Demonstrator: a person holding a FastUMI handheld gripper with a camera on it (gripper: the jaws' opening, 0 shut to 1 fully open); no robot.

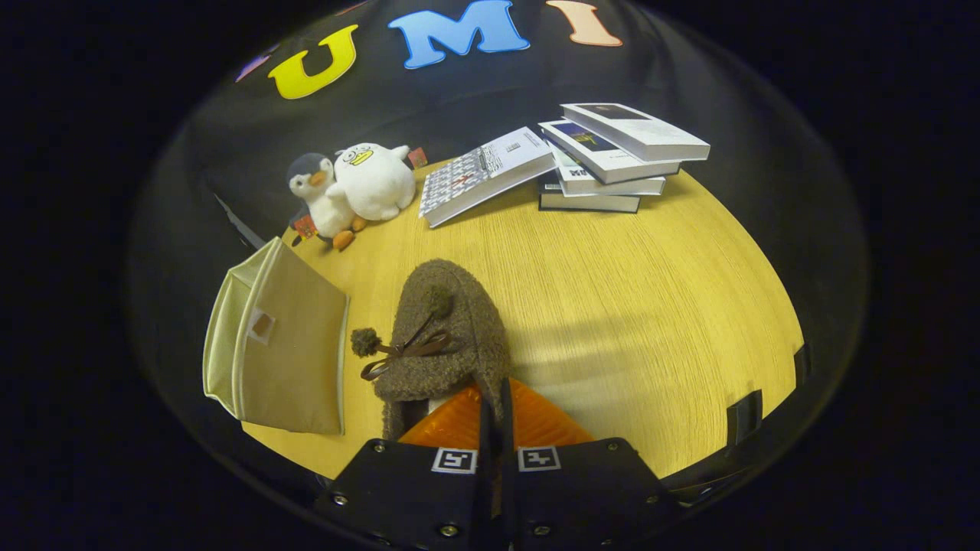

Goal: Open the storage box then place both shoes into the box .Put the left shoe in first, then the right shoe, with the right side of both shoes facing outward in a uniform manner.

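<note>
Tabletop (pixel 651 306): gripper (pixel 495 413) clamping slipper (pixel 448 337) beside box (pixel 283 344)

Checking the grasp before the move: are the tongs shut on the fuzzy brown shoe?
Yes, the tongs are closed together on the heel edge of the fuzzy brown shoe, beside the storage box.
</note>
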